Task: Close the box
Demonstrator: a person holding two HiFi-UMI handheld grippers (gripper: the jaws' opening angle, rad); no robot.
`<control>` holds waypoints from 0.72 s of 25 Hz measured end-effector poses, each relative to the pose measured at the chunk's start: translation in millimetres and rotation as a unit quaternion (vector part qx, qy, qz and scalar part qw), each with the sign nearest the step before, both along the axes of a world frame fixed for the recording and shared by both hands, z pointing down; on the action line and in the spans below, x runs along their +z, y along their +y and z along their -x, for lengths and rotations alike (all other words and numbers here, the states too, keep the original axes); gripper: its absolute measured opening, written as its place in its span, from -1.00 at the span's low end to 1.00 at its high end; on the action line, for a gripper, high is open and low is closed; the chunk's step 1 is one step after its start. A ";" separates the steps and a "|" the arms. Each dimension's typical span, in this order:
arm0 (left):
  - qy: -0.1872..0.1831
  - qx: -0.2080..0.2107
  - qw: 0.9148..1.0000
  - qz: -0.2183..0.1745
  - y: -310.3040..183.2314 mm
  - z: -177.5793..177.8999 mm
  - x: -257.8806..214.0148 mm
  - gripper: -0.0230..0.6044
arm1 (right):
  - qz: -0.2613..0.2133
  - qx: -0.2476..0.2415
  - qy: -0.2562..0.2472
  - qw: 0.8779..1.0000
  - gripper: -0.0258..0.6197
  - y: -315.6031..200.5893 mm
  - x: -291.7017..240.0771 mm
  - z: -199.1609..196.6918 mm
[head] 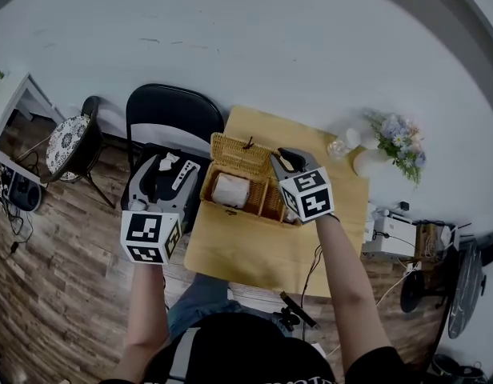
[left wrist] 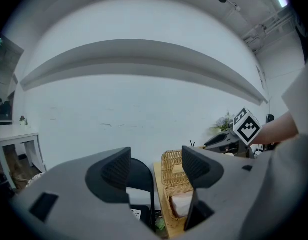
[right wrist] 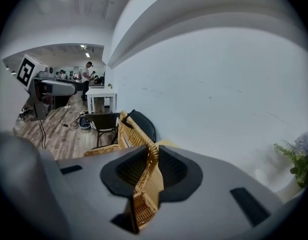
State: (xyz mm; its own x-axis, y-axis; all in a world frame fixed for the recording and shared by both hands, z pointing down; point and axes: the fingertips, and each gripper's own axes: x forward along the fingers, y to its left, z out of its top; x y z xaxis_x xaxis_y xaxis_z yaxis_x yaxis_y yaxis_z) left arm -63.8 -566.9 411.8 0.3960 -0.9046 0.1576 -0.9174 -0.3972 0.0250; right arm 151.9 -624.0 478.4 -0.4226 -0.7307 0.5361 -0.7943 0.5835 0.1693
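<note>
Head view shows a black chair (head: 173, 112) beside the wicker box (head: 240, 155), flowers (head: 398, 138) nearby.

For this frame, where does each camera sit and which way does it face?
Head view: on the person's head, facing steeply down at the table and open wicker box; both forearms show.
Left gripper view: on the left gripper, left of the table, facing the wall past open, empty jaws.
Right gripper view: on the right gripper, looking along the box's lid, which its jaws pinch.
Shared: all three show the box; each gripper view catches the other gripper's marker cube.
</note>
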 end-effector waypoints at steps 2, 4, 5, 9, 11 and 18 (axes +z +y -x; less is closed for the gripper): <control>0.001 0.000 1.000 0.000 5.6 -1.5 1.0 0.11 | 0.000 -0.010 0.001 1.000 -0.67 7.1 -0.7 2.1; 0.001 0.001 1.000 0.001 13.4 -3.7 2.4 0.11 | 0.002 -0.018 0.000 1.000 -0.67 14.9 -1.0 4.2; 0.000 0.001 1.000 0.002 17.8 -4.3 3.3 0.11 | 0.003 -0.021 -0.001 1.000 -0.67 19.5 -0.7 5.8; -0.002 0.000 1.000 0.006 32.8 -6.4 5.7 0.11 | 0.009 -0.030 -0.009 0.999 -0.65 38.2 2.8 10.1; -0.004 -0.002 1.000 0.008 39.6 -5.6 6.1 0.10 | 0.013 -0.036 -0.014 0.999 -0.63 48.3 5.8 12.1; -0.009 -0.007 1.000 0.013 61.3 1.1 11.8 0.09 | 0.051 -0.081 -0.001 0.995 -0.52 94.4 37.7 25.1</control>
